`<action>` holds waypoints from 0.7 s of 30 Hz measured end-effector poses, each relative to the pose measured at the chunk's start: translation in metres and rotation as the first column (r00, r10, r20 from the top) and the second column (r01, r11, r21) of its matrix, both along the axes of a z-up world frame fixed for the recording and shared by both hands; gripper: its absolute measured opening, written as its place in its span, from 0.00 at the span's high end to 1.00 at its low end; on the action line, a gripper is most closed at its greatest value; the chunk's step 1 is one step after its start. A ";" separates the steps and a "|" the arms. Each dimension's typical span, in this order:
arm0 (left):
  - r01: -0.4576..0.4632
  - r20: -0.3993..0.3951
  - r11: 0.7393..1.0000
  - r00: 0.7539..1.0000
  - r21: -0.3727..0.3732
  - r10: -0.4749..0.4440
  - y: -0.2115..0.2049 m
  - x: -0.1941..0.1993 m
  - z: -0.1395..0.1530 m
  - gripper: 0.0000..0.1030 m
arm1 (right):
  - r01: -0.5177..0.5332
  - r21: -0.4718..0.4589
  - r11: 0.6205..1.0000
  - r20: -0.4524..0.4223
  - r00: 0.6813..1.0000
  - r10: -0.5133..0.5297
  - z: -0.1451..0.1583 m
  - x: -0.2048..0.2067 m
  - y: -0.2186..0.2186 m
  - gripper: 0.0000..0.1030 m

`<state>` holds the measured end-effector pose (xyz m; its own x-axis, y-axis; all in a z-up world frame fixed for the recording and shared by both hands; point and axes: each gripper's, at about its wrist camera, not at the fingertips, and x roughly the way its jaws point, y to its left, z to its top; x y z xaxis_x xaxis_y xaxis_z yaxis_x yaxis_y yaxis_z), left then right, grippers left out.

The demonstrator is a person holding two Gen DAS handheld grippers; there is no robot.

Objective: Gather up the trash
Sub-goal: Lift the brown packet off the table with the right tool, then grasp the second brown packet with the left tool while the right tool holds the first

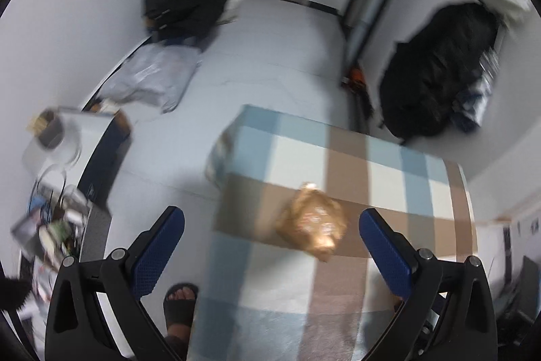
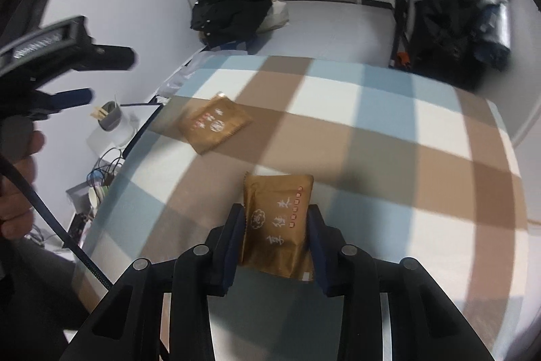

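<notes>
Nearest the right wrist camera, the right claw (image 2: 275, 225) is clamped on a brown snack packet (image 2: 277, 225), its pads pressing the packet's two side edges; the packet stands between them above the checked tabletop (image 2: 389, 131). This piece of trash counts as picked up but not yet put anywhere, since no bin or bag for it can be identified in either view.

Farther out on the same cloth lies a second brown packet (image 2: 214, 122), flat and untouched, well apart from the first. In the left wrist view the left claw (image 1: 272, 225) stands wide apart and holds nothing; a crumpled brown packet (image 1: 312, 224) lies on the tabletop (image 1: 389, 164) between its pads, probably the same second packet, though motion blur makes this uncertain. The pads are not touching it.

Judged state of the task: one item gripped, one still to be grasped, and disposal of both remains.
</notes>
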<state>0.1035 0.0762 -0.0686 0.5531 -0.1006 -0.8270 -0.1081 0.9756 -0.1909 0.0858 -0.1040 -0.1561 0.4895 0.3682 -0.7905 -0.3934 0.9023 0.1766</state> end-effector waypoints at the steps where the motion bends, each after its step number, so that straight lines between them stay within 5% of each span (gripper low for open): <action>1: 0.038 -0.005 0.999 0.999 0.014 -0.038 -0.008 0.003 0.001 0.02 | 0.004 0.006 1.000 -0.006 1.000 -0.004 0.001 -0.003 -0.005 0.66; 16: 0.292 -0.224 0.940 0.942 0.174 -0.251 -0.044 0.031 -0.045 0.02 | 0.045 0.123 0.991 0.034 0.998 -0.050 0.021 -0.025 -0.071 0.66; 21: 0.311 -0.256 0.939 0.929 0.147 -0.268 -0.040 0.037 -0.055 0.02 | 0.062 0.157 0.986 0.024 0.997 -0.067 0.019 -0.023 -0.080 0.66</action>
